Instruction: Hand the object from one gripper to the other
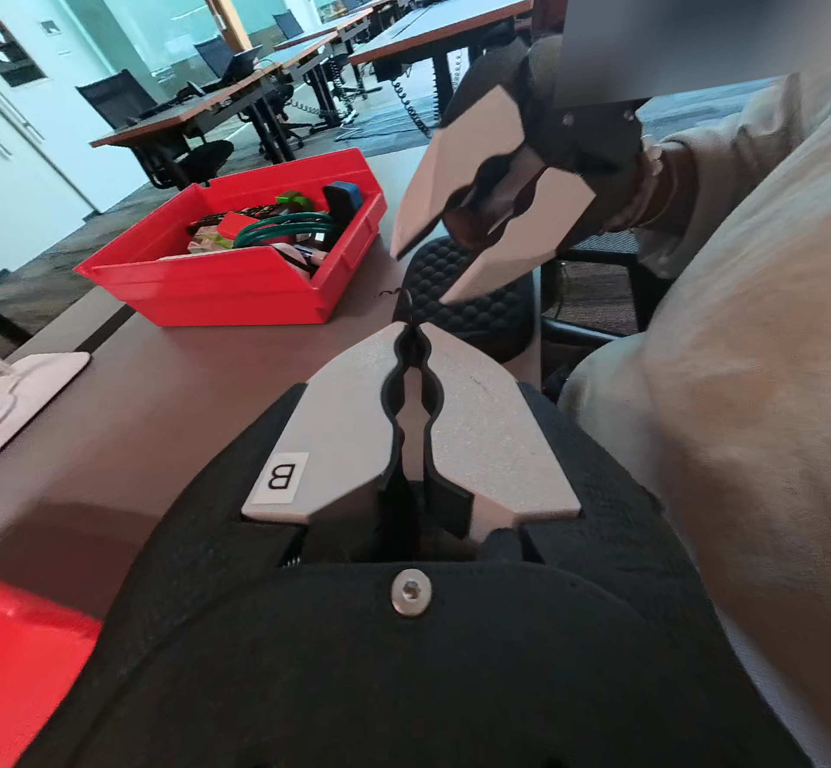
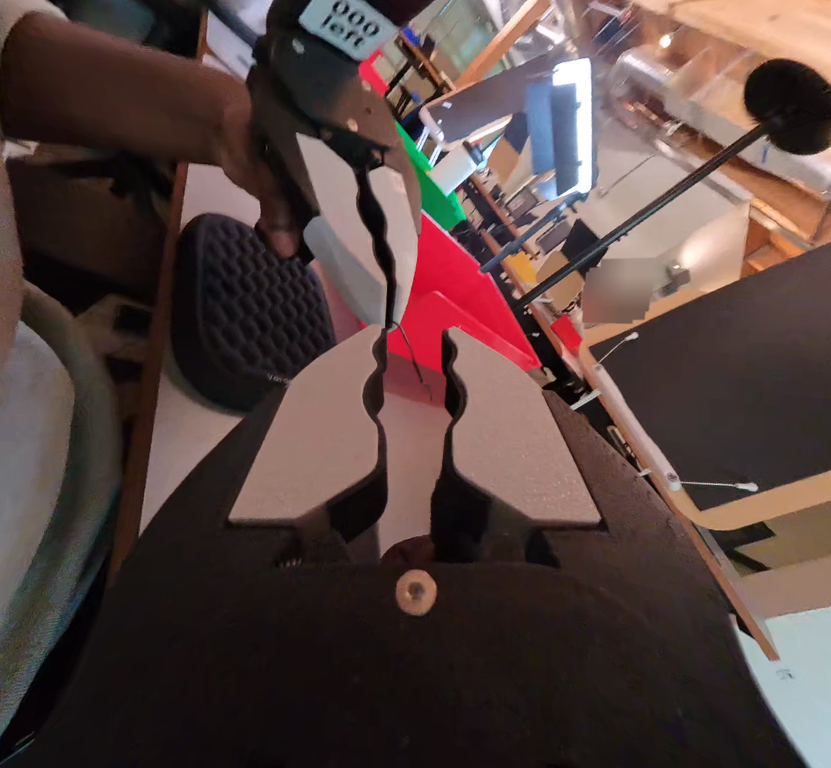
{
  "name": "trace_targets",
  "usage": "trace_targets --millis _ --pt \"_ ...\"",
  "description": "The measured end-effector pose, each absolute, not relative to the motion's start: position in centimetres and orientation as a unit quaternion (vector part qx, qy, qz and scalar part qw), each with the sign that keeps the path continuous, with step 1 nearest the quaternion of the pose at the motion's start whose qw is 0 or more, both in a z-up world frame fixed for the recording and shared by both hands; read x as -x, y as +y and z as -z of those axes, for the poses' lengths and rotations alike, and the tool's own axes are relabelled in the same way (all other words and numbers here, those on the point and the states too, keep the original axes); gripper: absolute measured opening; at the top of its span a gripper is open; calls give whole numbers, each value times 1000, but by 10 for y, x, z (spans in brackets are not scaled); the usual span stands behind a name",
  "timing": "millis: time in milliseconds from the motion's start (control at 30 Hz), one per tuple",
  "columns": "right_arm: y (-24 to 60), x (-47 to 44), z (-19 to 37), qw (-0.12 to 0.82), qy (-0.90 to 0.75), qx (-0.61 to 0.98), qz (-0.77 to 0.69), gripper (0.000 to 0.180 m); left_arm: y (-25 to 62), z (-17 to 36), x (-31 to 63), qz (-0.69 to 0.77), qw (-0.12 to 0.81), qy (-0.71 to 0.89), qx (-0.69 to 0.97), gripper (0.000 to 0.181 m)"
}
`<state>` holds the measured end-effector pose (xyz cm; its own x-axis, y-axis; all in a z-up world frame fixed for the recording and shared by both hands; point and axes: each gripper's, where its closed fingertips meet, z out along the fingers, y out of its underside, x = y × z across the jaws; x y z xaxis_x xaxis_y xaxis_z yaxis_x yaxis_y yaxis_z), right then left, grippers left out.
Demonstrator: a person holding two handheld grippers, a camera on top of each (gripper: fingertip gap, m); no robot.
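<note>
A thin black wire-like object (image 1: 406, 302) sticks out from the tips of my left gripper (image 1: 411, 329), which is shut on it above the brown table (image 1: 180, 391). My right gripper (image 1: 420, 276) is open and empty just beyond it, its fingers angled down toward the object. In the right wrist view the left gripper (image 2: 390, 319) comes down from the top. The wire (image 2: 416, 364) hangs from its tips into the gap between my right gripper's (image 2: 413, 335) open fingers. I cannot tell whether those fingers touch it.
A red bin (image 1: 216, 292) holding several small items and a green cable stands on the table to the left, also in the right wrist view (image 2: 449, 278). A black quilted chair seat (image 1: 472, 310) sits beyond the table edge. The person's beige sleeve (image 1: 719, 341) fills the right. Both grippers' tips are close together, under 4 cm apart.
</note>
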<state>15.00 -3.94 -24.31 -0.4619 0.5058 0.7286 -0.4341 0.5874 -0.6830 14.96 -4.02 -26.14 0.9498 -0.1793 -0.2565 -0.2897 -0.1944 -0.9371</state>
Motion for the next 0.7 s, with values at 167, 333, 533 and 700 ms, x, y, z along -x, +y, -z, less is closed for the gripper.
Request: trace_targets --millis 167,333,533,700 --pt "-40 -145 253 513 -736 22 -441 4 -41 261 -156 -34 619 162 768 1" --pt "-32 -132 257 436 -740 152 -490 0 -42 242 -145 -99 670 156 719 26" --pt "-17 -120 255 138 -630 413 -643 0 -41 236 -125 -406 615 202 645 41" --pt "-17 -122 256 -21 -546 469 -694 0 -32 238 -125 -456 605 203 620 36"
